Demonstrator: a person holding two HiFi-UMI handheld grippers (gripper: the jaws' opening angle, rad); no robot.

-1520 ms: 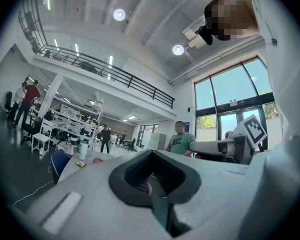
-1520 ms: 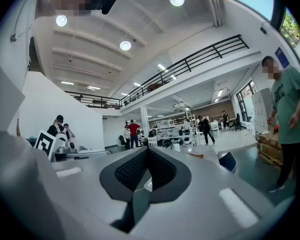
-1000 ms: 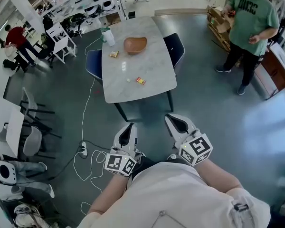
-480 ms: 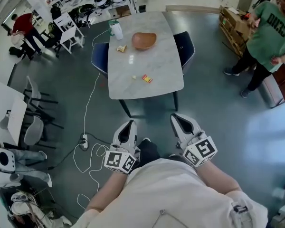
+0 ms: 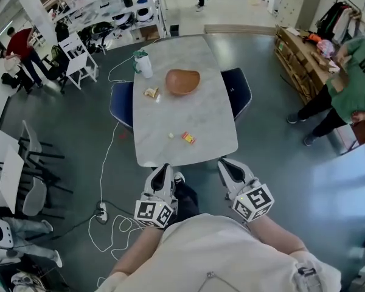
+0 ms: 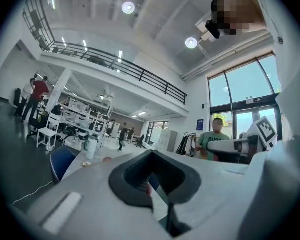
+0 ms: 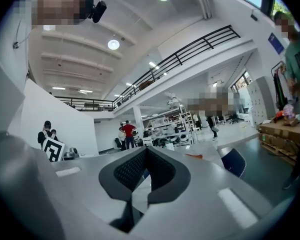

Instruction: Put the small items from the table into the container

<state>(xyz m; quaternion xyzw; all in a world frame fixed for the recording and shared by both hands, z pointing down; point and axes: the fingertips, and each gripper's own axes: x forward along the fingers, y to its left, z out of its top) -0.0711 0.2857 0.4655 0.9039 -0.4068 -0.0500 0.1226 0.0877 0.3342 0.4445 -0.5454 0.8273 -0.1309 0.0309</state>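
Note:
A white marble table (image 5: 202, 113) stands just ahead in the head view. On its far half sits a brown bowl (image 5: 182, 81). Three small items lie apart on the top: a red-and-yellow packet (image 5: 188, 138), a tiny white piece (image 5: 171, 135) and a yellowish wrapper (image 5: 151, 92) left of the bowl. My left gripper (image 5: 163, 169) and right gripper (image 5: 227, 164) are held level at the table's near edge, both shut with nothing in them. In the left gripper view the pads (image 6: 140, 176) meet; the right gripper view shows the same closed pads (image 7: 160, 171).
A white bottle (image 5: 143, 64) stands at the table's far left corner. Blue chairs flank the table, one on the left (image 5: 120, 102) and one on the right (image 5: 239, 90). A white cable and power strip (image 5: 101, 210) lie on the floor at left. A person in green (image 5: 351, 78) stands at right.
The table has drawn much closer in the head view. Both grippers have travelled forward together and now reach its near edge, still shut.

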